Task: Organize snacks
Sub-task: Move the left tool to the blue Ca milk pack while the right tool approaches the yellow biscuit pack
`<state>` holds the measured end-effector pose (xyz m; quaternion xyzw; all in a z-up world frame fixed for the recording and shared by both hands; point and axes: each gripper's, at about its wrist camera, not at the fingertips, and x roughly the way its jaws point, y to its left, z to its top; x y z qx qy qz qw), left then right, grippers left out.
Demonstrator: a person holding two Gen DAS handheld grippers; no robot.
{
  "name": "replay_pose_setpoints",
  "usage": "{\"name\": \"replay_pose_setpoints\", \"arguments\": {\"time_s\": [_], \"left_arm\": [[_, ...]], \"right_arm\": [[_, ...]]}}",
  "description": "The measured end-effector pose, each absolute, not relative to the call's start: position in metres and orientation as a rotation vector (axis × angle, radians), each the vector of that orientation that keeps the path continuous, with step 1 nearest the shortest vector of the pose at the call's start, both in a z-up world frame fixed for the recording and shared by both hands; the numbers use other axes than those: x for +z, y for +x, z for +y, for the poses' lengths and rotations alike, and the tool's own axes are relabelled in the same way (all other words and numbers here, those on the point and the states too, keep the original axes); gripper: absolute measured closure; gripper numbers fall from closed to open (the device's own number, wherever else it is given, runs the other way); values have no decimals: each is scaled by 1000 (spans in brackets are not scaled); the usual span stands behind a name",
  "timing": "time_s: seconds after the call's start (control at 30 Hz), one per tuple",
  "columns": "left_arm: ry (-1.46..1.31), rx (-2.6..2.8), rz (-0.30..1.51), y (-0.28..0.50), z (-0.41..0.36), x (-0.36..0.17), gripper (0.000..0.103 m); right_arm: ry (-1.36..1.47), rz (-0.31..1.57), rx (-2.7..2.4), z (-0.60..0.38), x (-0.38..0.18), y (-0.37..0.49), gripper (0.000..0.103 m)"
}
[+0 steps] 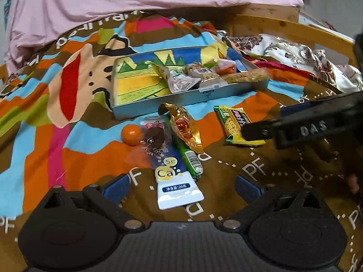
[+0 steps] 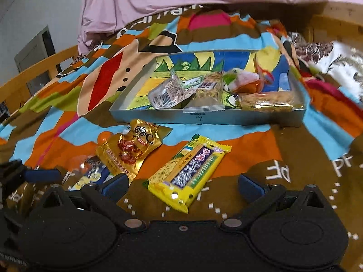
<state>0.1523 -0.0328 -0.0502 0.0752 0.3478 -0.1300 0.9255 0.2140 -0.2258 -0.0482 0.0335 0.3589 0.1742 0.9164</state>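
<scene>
While both sets of fingers hang released and empty over the bed, I judge the yellow snack bar (image 2: 189, 173) the next thing to take. It lies on the patterned bedspread (image 2: 301, 158) just ahead of my right gripper (image 2: 181, 184), between the two blue pads, its long axis slanting from near-left up to far-right, so I would need to turn the wrist a little to close across its short side. The tray (image 2: 204, 116) sits beyond it, already carrying several wrapped snacks.

My left gripper (image 1: 180, 184) is nearer the white-and-blue sachet (image 1: 175, 181), which points almost straight away from it — the green stick (image 1: 189, 156) and gold packet (image 1: 185, 128) lie against it.

Only the left view shows the small orange (image 1: 131, 134) and the clear-wrapped dark sweet (image 1: 153, 138); the right view hides these behind the gold packet, yet shows the tray's contents more plainly.
</scene>
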Motion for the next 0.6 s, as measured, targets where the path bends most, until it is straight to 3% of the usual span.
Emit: {"name": "replay_pose_setpoints", "arguments": {"time_s": [0.17, 0.47, 0.5, 0.6], "left_arm": [[125, -304, 715, 165, -31, -59, 9], [46, -302, 735, 171, -16, -71, 31], [44, -283, 734, 171, -15, -71, 37], [20, -260, 730, 172, -12, -72, 43]], "right_arm": [[97, 760, 367, -222, -59, 235, 1], [-23, 737, 344, -202, -73, 242, 1], [-31, 732, 342, -201, -74, 240, 3], [-61, 722, 329, -200, -73, 234, 13]]}}
